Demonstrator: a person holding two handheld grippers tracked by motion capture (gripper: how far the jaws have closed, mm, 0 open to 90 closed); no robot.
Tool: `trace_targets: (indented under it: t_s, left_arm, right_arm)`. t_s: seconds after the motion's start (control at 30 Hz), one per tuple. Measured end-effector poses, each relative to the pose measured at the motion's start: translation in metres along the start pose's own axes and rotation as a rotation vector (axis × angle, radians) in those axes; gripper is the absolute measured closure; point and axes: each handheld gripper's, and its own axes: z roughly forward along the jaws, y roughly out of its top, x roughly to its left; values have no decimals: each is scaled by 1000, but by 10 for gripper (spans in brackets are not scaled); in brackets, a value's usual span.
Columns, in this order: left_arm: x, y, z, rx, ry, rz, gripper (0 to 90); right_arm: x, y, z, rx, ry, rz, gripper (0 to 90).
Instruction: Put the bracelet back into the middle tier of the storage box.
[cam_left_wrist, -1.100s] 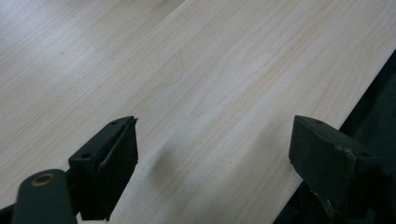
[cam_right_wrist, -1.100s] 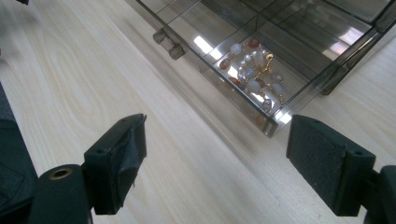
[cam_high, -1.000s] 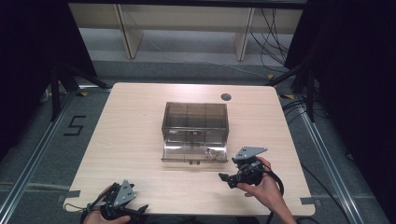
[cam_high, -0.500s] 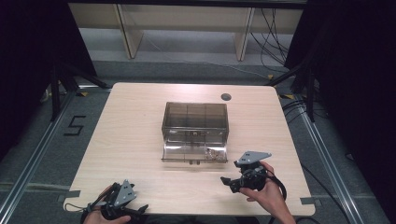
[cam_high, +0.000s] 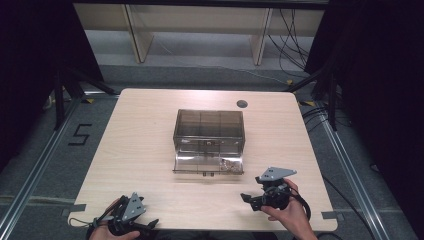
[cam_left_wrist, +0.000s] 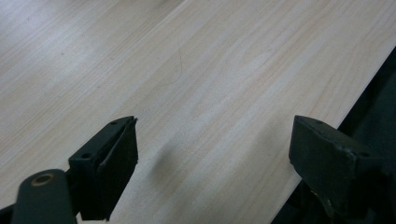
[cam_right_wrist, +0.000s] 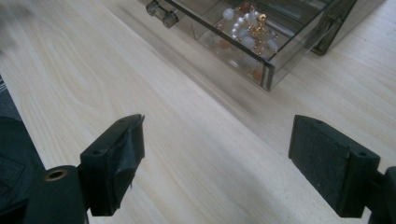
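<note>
A smoky clear drawer box (cam_high: 208, 125) stands mid-table, its bottom drawer (cam_high: 200, 165) pulled out toward me. A beaded bracelet with gold bits (cam_high: 230, 164) lies in the drawer's right compartment, seen close up as bracelet (cam_right_wrist: 245, 25) in the right gripper view. My right gripper (cam_high: 251, 190) is open, held by a hand just in front and right of the drawer, jaws pointing left. In its own view the right gripper (cam_right_wrist: 217, 140) has nothing between the jaws, and the drawer's corner (cam_right_wrist: 268, 74) lies ahead. My left gripper (cam_high: 149, 224) rests open at the front edge over bare wood; left gripper (cam_left_wrist: 215, 140) is empty.
The drawer has two small knobs (cam_right_wrist: 161, 11) on its front. A round cable hole (cam_high: 242, 104) sits at the back right of the table (cam_high: 140, 150). The table's front edge (cam_left_wrist: 336, 116) runs close beside the left gripper. Black frame legs and cables stand around the table.
The right gripper has drawn back from the drawer toward the table's front edge, still open. The left gripper has stayed put.
</note>
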Motion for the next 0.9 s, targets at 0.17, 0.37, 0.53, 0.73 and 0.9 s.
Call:
trace_targets:
  t_s: [0.17, 0.37, 0.53, 0.73, 0.9]
  left_arm:
    - [0, 0, 1, -7, -1, -1, 155]
    - [0, 0, 0, -1, -4, -1, 155]
    - [1, -1, 0, 5, 6, 6, 155]
    - [1, 0, 0, -6, 12, 14, 155]
    - [1, 0, 0, 5, 8, 7, 155]
  right_arm:
    - [-2, -6, -3, 0, 0, 23, 190]
    - [-1, -13, -5, -15, -3, 38, 180]
    - [-1, -18, -6, -19, -10, 35, 169]
    - [1, -25, -8, -21, -7, 55, 167]
    - [1, -32, -9, -23, -22, 73, 166]
